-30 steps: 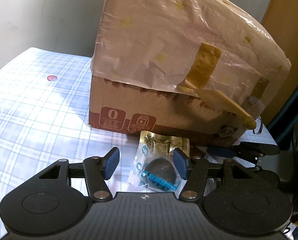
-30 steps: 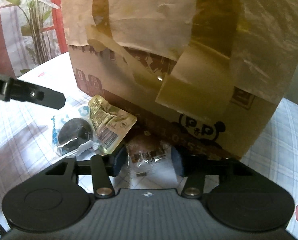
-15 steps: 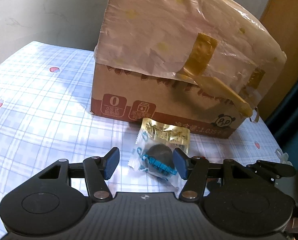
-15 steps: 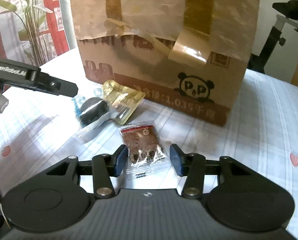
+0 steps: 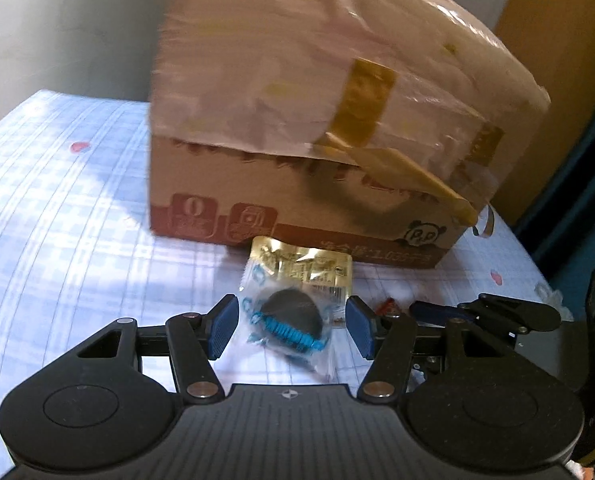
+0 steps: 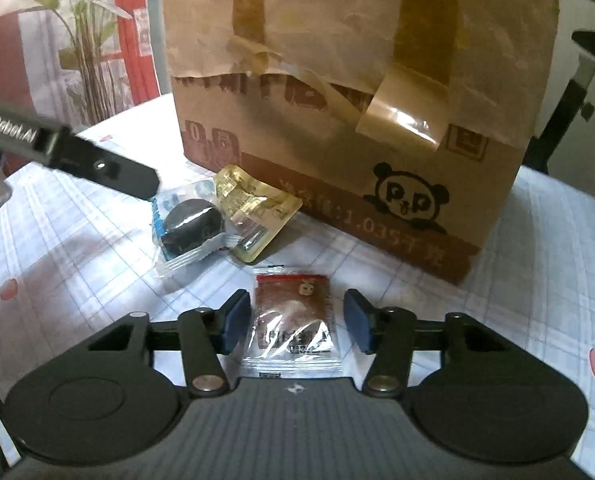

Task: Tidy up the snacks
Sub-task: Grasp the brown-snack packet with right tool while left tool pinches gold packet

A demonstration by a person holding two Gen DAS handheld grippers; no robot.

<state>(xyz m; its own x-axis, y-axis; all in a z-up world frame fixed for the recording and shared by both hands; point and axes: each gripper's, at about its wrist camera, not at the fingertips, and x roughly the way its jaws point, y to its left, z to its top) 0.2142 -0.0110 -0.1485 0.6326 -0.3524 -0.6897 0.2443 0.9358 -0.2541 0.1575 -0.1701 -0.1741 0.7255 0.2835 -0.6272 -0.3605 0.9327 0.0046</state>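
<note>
Snack packet [image 6: 292, 322] lengthwise, seemingly toward box [image 6: 477, 200]

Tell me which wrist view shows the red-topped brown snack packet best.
The right wrist view: the red-topped brown snack packet lies whole and sharp on the tablecloth between the right gripper pads. The left wrist view shows only a red sliver of it behind a finger.

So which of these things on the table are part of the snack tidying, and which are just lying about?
Part of the job:
- dark round cookie in a clear blue-printed wrapper
- gold foil snack packet
- brown snack in a red-topped clear wrapper
- taped brown cardboard box, probably

Just there:
- checked strawberry-print tablecloth
- green potted plant
</note>
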